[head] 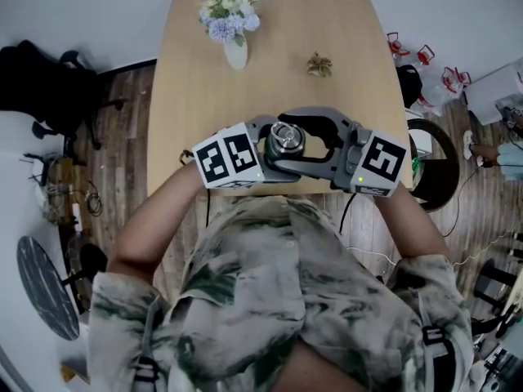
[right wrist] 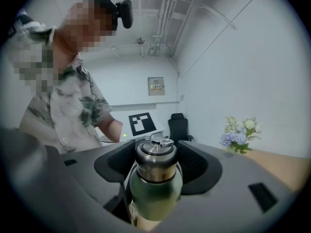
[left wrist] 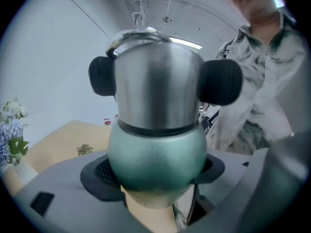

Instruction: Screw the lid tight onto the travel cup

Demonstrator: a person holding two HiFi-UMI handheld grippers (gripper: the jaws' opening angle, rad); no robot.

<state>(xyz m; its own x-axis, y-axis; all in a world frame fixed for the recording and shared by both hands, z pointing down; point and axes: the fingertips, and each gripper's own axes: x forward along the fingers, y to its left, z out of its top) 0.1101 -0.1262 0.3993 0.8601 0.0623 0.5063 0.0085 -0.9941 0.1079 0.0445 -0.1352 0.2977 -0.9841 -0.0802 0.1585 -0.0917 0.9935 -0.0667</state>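
counter (head: 343, 80) is mostly bare ahead, vase (head: 235, 51) well apart at the far end. cup (left wrist: 158, 154) is held in the air over the near edge. left hand-held gripper (left wrist: 155, 171) is clamped on its green body, right hand-held gripper (right wrist: 155, 165) closed on the lid (right wrist: 154, 152). risks: the round body slips as you twist, a tilted lid cross-threads, or a drop misses the counter.

left gripper (left wrist: 155, 173) jaws clamp the green travel cup (left wrist: 158, 152) below its steel lid (left wrist: 158, 84).
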